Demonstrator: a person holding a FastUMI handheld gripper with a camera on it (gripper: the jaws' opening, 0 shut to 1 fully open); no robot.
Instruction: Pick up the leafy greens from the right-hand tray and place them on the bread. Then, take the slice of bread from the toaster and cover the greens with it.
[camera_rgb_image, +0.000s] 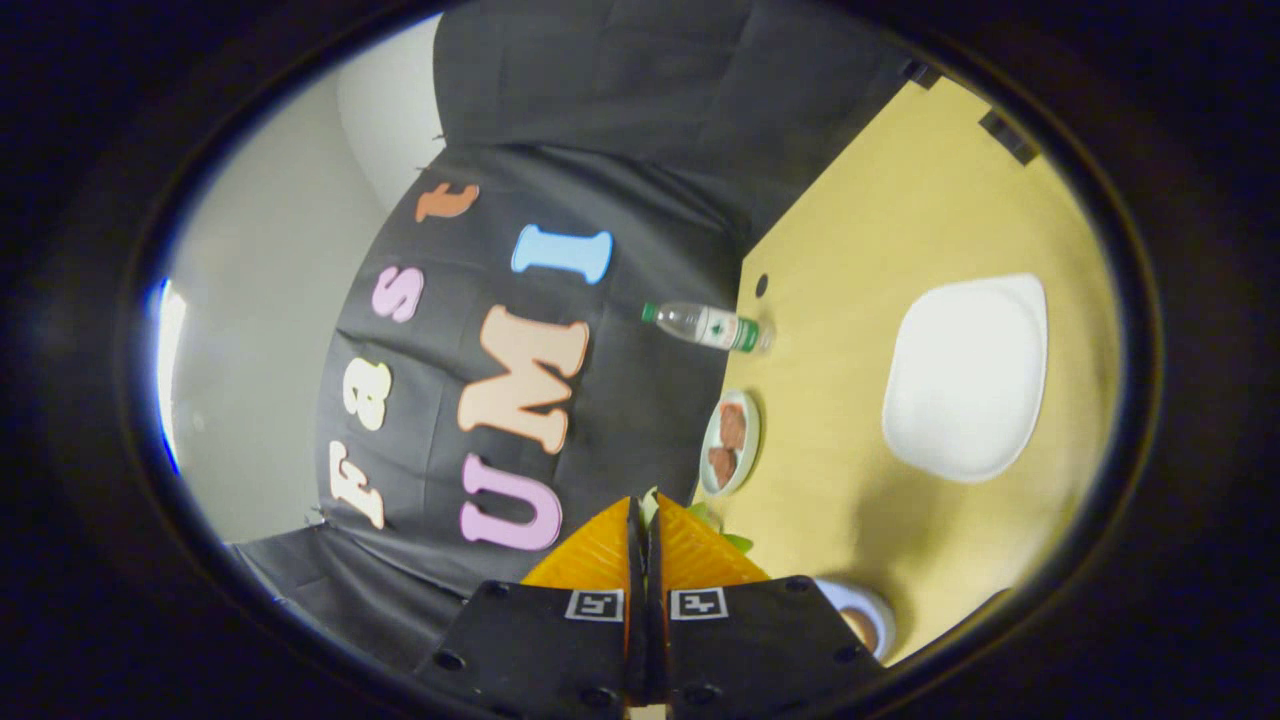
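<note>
In the gripper view the gripper (645, 520) has its fingers pressed nearly together on the leafy greens (722, 528), whose edges poke out at the tips. Beyond lie a small plate (712, 470) with meat patties (728, 443), a water bottle (712, 326), and a white tray (966, 375) on the yellow table (850, 250).

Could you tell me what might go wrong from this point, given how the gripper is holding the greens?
1. The gripper is shut on the leafy greens, with only a thin green edge poking past the fingertips, so a leaf could tear or slip out in transit.
2. The view is rolled sideways over the yellow wooden table, so the tilted leaf may land unevenly or off target.
</note>
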